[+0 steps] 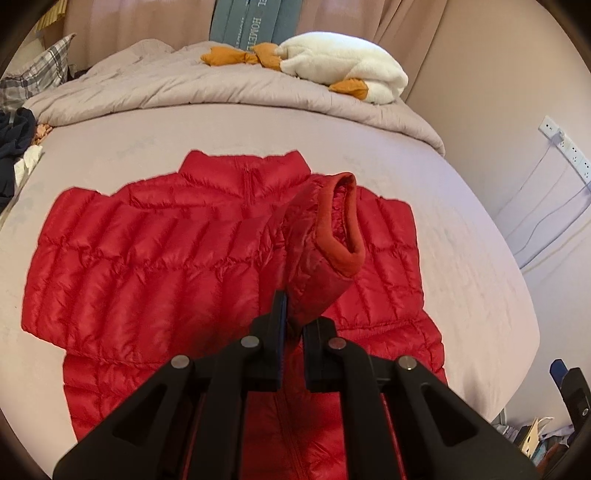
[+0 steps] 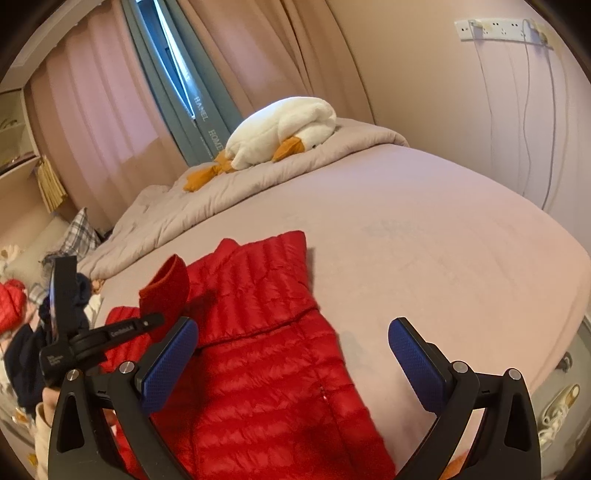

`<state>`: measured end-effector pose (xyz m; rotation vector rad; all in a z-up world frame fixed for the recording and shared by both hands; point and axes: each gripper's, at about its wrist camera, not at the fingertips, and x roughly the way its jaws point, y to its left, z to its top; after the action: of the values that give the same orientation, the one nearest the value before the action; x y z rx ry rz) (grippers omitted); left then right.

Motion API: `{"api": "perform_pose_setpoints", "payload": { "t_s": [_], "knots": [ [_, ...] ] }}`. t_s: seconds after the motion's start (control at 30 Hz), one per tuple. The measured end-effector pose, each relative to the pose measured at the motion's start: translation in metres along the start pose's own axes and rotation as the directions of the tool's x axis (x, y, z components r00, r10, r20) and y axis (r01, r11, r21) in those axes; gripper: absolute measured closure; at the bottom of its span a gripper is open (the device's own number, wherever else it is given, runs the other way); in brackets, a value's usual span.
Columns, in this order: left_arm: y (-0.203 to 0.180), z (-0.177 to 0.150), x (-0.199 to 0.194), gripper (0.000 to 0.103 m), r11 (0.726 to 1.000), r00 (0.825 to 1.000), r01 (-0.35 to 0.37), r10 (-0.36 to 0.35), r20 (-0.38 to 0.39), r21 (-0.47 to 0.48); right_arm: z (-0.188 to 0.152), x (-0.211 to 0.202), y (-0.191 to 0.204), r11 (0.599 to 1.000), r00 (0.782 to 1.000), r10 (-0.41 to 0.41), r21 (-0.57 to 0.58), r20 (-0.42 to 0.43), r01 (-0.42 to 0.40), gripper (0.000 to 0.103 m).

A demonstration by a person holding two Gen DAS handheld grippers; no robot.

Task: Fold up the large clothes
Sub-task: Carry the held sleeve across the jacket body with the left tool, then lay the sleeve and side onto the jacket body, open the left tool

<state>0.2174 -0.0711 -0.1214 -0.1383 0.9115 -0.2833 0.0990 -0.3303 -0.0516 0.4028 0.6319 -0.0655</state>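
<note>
A red quilted puffer jacket (image 1: 155,258) lies flat, front up, on the bed, collar toward the far side. My left gripper (image 1: 293,325) is shut on the jacket's sleeve (image 1: 317,251) just behind the cuff and holds it up over the jacket's chest. The cuff opening faces away from me. In the right wrist view the jacket (image 2: 266,362) lies under and ahead of my right gripper (image 2: 291,350), which is open and empty above the jacket's side. The lifted cuff (image 2: 168,288) and the left gripper's body show at the left there.
The bed sheet (image 1: 461,258) is pale pink. A bunched duvet (image 1: 192,85) and a white plush goose (image 1: 343,66) lie at the far end. Dark clothes (image 1: 14,144) are piled at the left edge. A wall with a power strip (image 2: 498,29) stands at the right.
</note>
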Motion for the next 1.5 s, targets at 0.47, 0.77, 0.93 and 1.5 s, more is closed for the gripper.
{"api": "perform_pose_setpoints", "payload": {
  "t_s": [0.47,0.77,0.93,1.5],
  "knots": [
    [0.018,-0.009,-0.031,0.049,0.997,0.999,0.033,-0.032,0.023,-0.07,-0.004,0.002,0.003,1.0,1.0,0.009,-0.018,-0.022,-0.009,0.001],
    [0.05,-0.016,-0.075,0.012,0.991,0.993,-0.064,0.075,0.093,-0.119,-0.007,0.006,0.012,0.999,0.999,0.028,-0.037,-0.037,-0.029,0.001],
    [0.082,-0.031,-0.093,0.001,0.981,0.988,-0.104,0.121,0.099,-0.161,-0.008,0.008,0.021,0.998,0.998,0.041,-0.056,-0.043,-0.043,0.001],
    [0.171,-0.077,-0.117,0.001,0.894,0.977,-0.162,0.205,0.06,-0.419,-0.015,0.02,0.077,0.979,0.989,0.113,-0.161,-0.097,-0.127,0.001]
  ]
}}
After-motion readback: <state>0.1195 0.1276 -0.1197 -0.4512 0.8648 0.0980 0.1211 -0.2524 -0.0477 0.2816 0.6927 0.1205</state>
